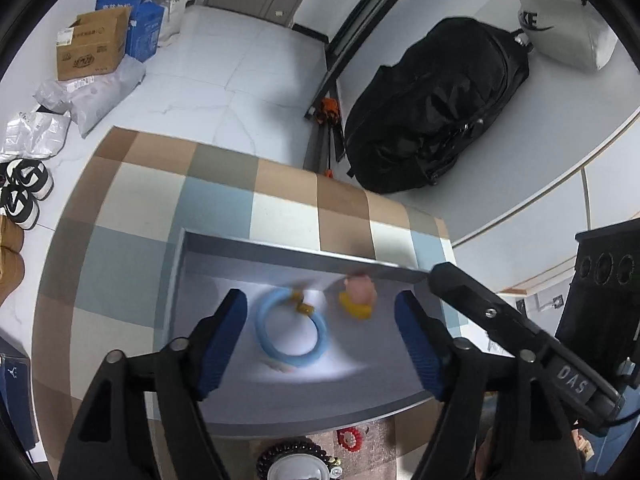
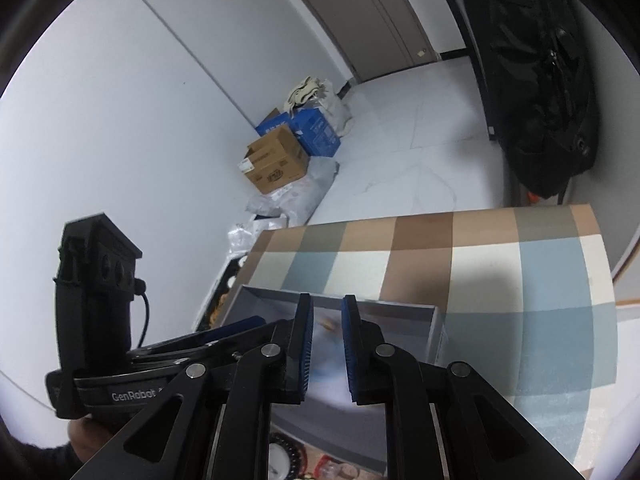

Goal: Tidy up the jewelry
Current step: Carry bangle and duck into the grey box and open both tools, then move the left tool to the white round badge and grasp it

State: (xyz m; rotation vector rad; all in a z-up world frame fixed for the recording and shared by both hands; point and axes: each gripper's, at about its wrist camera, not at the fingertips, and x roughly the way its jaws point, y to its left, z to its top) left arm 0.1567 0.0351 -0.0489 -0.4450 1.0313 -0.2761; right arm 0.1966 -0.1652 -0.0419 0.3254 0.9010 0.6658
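My left tool is spread wide above the grey tray on the checked worktop, gripping nothing. Between its blue pads, on the tray floor, lies the light-blue bangle, and just right of it a pink-and-yellow charm. My right tool hangs over the same tray, its pads a narrow gap apart with nothing clamped between them.

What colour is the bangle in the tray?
Light blue, with a small amber-yellow piece on it; the bangle shows best in the left wrist view.
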